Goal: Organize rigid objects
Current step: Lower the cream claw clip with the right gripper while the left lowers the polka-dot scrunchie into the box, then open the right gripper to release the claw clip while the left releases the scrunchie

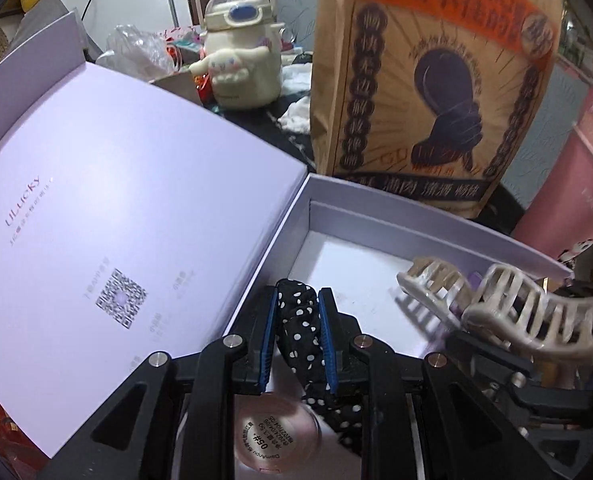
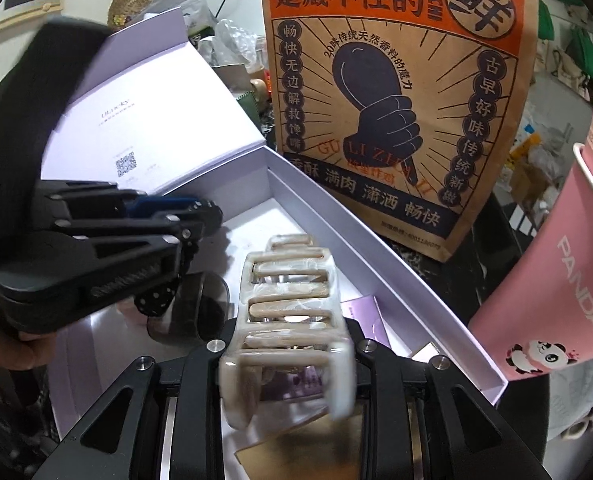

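Note:
My left gripper [image 1: 298, 304] is shut on a black polka-dot scrunchie [image 1: 302, 332] and holds it over the open lavender box [image 1: 416, 216]. A round compact [image 1: 274, 446] with a label lies under it in the box. My right gripper [image 2: 288, 344] is shut on a cream marbled hair claw clip [image 2: 286, 320] over the same box [image 2: 376, 248]. The clip also shows in the left wrist view [image 1: 532, 316], with a second cream claw clip [image 1: 432, 284] beside it. The left gripper [image 2: 200, 216] shows at the left of the right wrist view.
The box lid [image 1: 116, 216] stands open to the left. A tall brown fried-chicken paper bag [image 1: 428, 80] stands behind the box. A pink panda cup [image 2: 556, 280] is at the right. A cream plush bottle [image 1: 240, 52] and clutter sit behind. A purple card [image 2: 366, 316] lies in the box.

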Tool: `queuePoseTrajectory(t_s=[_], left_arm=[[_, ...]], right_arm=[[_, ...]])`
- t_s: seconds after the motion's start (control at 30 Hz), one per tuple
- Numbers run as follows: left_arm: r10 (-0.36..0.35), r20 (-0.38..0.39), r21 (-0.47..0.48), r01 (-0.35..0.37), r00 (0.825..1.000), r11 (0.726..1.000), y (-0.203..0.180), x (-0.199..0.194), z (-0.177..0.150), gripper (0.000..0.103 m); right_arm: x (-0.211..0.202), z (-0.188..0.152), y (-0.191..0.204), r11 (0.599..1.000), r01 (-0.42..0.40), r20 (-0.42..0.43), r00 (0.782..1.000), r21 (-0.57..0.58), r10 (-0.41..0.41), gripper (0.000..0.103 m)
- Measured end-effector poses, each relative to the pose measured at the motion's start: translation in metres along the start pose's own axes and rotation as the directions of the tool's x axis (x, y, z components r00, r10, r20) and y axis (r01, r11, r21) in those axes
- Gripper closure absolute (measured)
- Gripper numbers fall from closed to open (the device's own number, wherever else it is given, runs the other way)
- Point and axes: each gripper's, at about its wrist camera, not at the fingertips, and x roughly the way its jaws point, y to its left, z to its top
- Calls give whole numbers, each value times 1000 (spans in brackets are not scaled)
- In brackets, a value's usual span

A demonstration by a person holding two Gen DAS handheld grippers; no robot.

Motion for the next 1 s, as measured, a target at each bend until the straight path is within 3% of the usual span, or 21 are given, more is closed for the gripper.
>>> queuePoseTrajectory(t_s=[0.37, 0.6, 0.73, 0.8, 0.87, 0.93, 1.0], left_arm=[[62, -50, 2, -62, 997, 998, -5, 7, -2, 83], [65, -58, -6, -66, 996, 998, -4, 3, -6, 76], [63, -54, -3, -63, 997, 998, -6, -2, -9, 63], [50, -53, 0, -50, 997, 999, -9, -6, -10, 50], [27, -52, 8, -27, 998, 1000, -12, -11, -13, 26], [34, -42, 22, -33, 999, 999, -17, -16, -15, 16], [56, -31, 36, -55, 998, 998, -21, -20, -16, 14]], right_arm=[[-16, 1, -1, 1000, 27, 26, 999, -12, -27, 56], [-29, -4, -3, 999, 41, 35, 999, 0, -41, 56], [-38, -9, 4, 998, 55, 42, 998, -8, -55, 56], [-41, -10, 3, 998, 60, 46, 997, -9, -60, 56], [-46, -13, 2, 998, 64, 50, 997, -11, -63, 56], [-53, -16, 2, 997, 72, 57, 996, -13, -71, 56], [-59, -19, 2, 996, 83, 65, 995, -17, -82, 55]])
